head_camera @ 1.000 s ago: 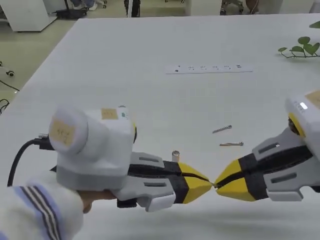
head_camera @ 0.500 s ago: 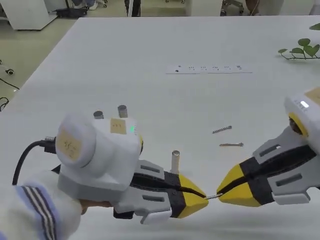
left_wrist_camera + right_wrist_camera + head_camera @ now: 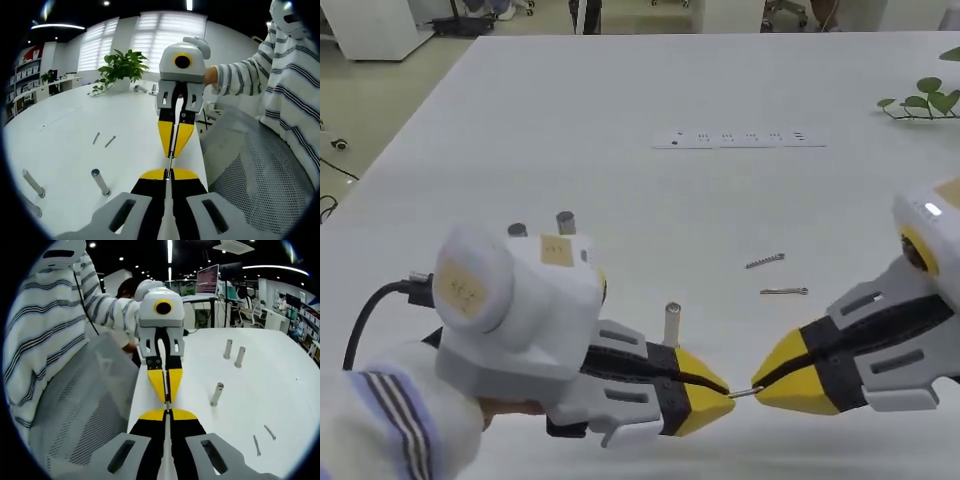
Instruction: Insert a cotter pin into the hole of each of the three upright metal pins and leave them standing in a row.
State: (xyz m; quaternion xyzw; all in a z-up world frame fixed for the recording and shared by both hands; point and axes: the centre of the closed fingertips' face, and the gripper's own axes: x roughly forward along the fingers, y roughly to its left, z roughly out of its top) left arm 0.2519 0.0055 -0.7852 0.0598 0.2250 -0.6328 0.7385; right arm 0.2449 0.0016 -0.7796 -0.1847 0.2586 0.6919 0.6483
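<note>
A thin cotter pin [image 3: 743, 392] bridges the small gap between the two yellow jaw tips near the table's front edge. My left gripper [image 3: 720, 393] is shut on one end and my right gripper [image 3: 762, 386] is shut on the other. The left gripper view has the same cotter pin [image 3: 170, 162] running from my left gripper [image 3: 168, 173] to the right gripper [image 3: 170, 153]. One upright metal pin [image 3: 672, 322] stands just behind the left jaws. Two more upright pins [image 3: 565, 220] stand side by side further left. Two loose cotter pins [image 3: 765, 260] lie on the table beyond.
A white power strip [image 3: 738, 138] lies across the far middle of the white table [image 3: 620, 100]. A potted plant [image 3: 925, 95] sits at the right edge. A mesh chair back [image 3: 95, 405] and a striped sleeve [image 3: 55, 315] lie past the table's near edge.
The two jaw tips, touching a second ago, have drawn slightly apart, so the cotter pin shows between them. The left gripper has dropped lower, uncovering the two upright pins behind it.
</note>
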